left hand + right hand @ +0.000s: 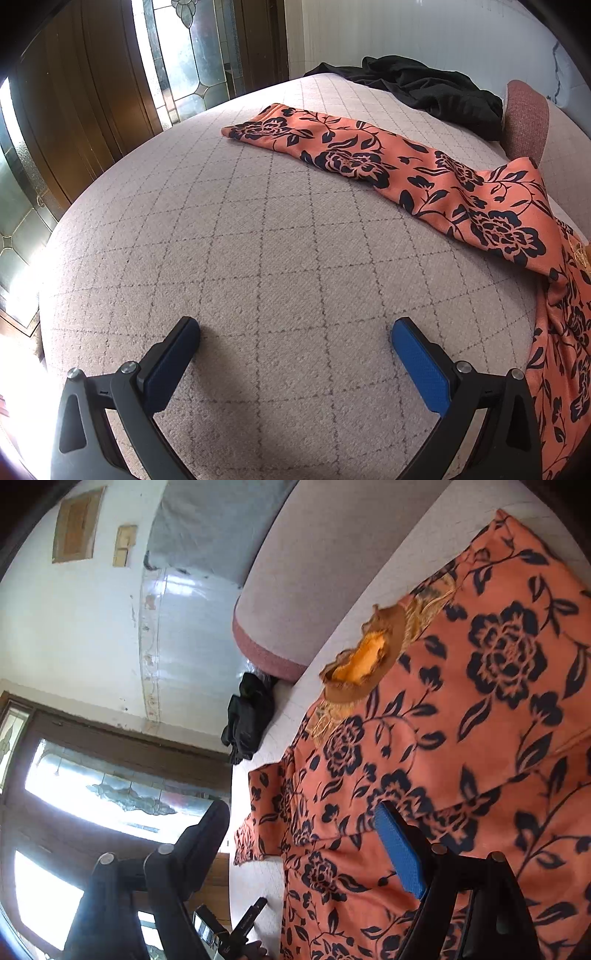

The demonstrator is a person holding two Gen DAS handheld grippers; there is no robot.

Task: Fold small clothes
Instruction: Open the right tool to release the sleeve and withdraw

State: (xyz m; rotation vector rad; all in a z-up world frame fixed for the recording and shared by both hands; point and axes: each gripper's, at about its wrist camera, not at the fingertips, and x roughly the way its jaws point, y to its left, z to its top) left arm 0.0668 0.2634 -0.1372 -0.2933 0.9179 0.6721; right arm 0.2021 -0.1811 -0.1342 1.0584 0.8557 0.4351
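Observation:
An orange garment with a dark floral print lies on the quilted beige surface, one long sleeve stretched toward the far left. My left gripper is open and empty, low over bare surface, with the garment's body at its right. The right wrist view is rolled sideways and shows the garment's body with its yellow-lined neck opening. My right gripper is open and empty just above the garment; its blue-padded finger hangs over the fabric.
A crumpled black garment lies at the far edge. A pink-edged cushion stands at the back right. Wooden doors with leaded glass are beyond the surface's left edge. The other gripper's body shows low in the right wrist view.

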